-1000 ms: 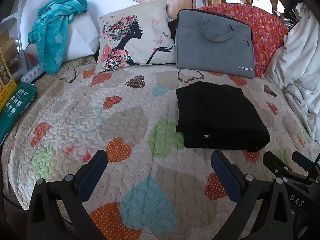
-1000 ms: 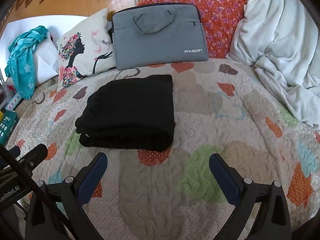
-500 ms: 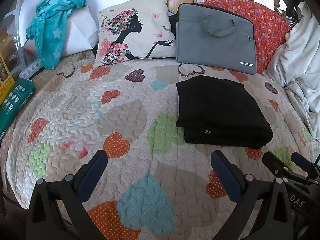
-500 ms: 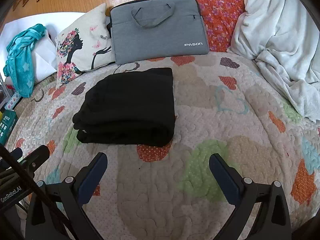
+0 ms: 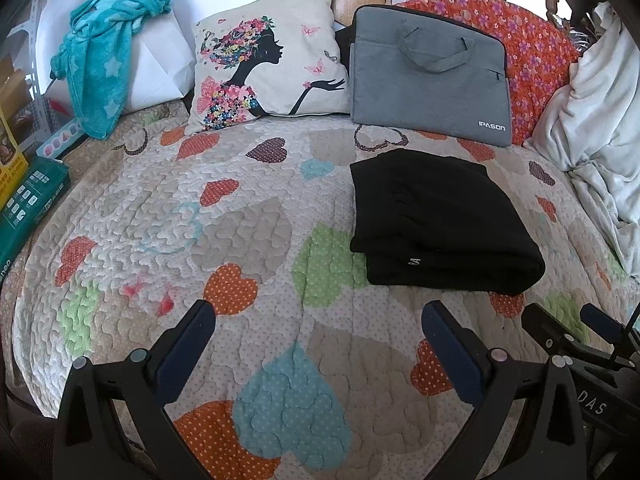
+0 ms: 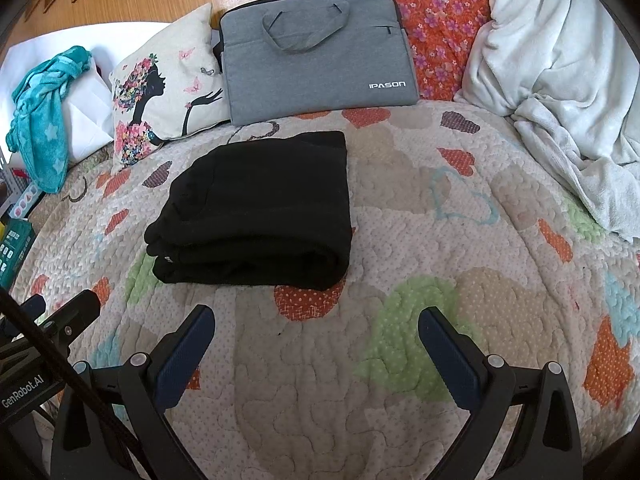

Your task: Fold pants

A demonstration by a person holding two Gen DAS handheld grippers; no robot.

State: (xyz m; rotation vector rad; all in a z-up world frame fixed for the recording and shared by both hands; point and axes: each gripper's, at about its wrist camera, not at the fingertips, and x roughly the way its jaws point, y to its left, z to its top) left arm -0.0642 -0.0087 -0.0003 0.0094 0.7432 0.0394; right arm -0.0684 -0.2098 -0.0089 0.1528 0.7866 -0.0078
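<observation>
The black pants (image 5: 436,220) lie folded into a thick rectangle on the heart-patterned quilt (image 5: 240,240), in front of the grey bag. They also show in the right wrist view (image 6: 256,212). My left gripper (image 5: 318,318) is open and empty, above the quilt, near and to the left of the pants. My right gripper (image 6: 316,320) is open and empty, just in front of the pants' near folded edge. Part of the other gripper shows at each view's side.
A grey IPASON laptop bag (image 5: 430,76) and a printed pillow (image 5: 268,64) lean at the back. A teal towel (image 5: 104,60) hangs at far left, boxes (image 5: 24,200) at the left edge. A white blanket (image 6: 560,80) is heaped at right.
Both views have tilted slightly; the pants sit a little lower and nearer in each. The pants have not moved on the quilt. Both grippers stay open.
</observation>
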